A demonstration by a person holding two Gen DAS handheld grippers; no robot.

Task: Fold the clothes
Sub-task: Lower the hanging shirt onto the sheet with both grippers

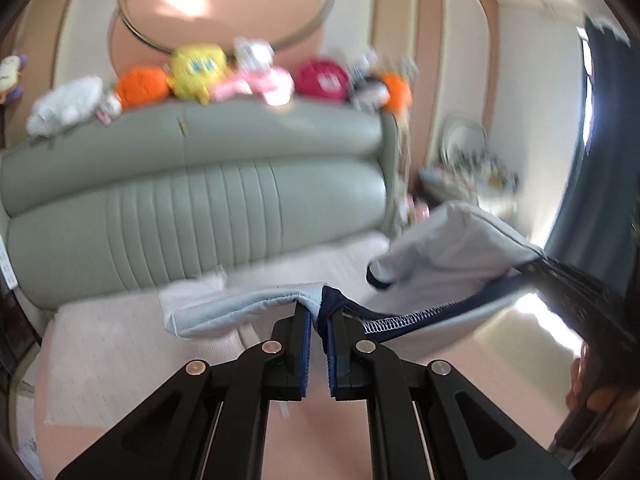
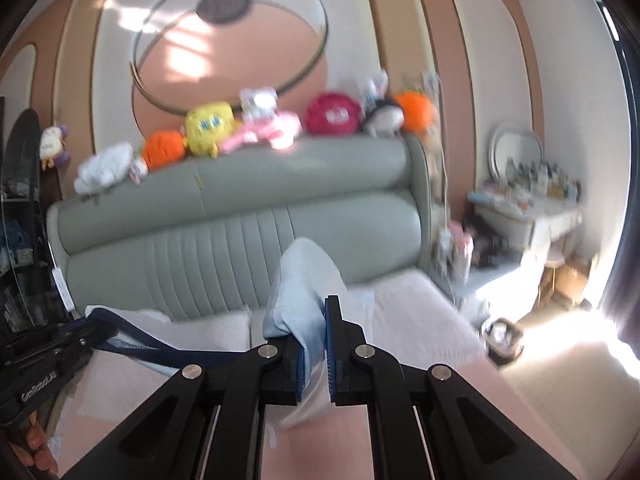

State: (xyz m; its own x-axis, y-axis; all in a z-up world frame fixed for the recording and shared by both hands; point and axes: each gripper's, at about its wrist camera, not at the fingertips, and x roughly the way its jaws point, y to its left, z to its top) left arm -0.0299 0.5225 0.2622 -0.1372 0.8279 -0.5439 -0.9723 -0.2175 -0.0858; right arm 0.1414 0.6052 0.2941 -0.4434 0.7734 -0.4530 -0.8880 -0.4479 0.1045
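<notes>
One light blue T-shirt (image 1: 452,248) with navy trim is the whole load here, and it hangs in the air between two grippers, above the pink-covered bed (image 1: 120,344) and in front of the grey-green headboard (image 1: 192,216). The left gripper (image 1: 319,320) has its jaws closed down on the navy collar band, with pale cloth draped over the left finger; the right gripper (image 2: 314,344) has its jaws clamped on a bunched fold of the pale fabric that stands up above them. In the left wrist view the right gripper shows only as a dark blur at the right edge, pinching the far end of the stretched neckline. By my reading the step in hand is the lift and spread: the shirt is held by its top edge but not yet laid out or creased. The next move probably calls for both grips to hold firm while the garment is lowered flat toward the middle of the bed, kept taut so it lands smooth (both views are motion-blurred, so finer wrinkles cannot be judged). Counted: one shirt, two grippers, and a row of about nine plush toys (image 2: 208,128) along the headboard's top edge.
</notes>
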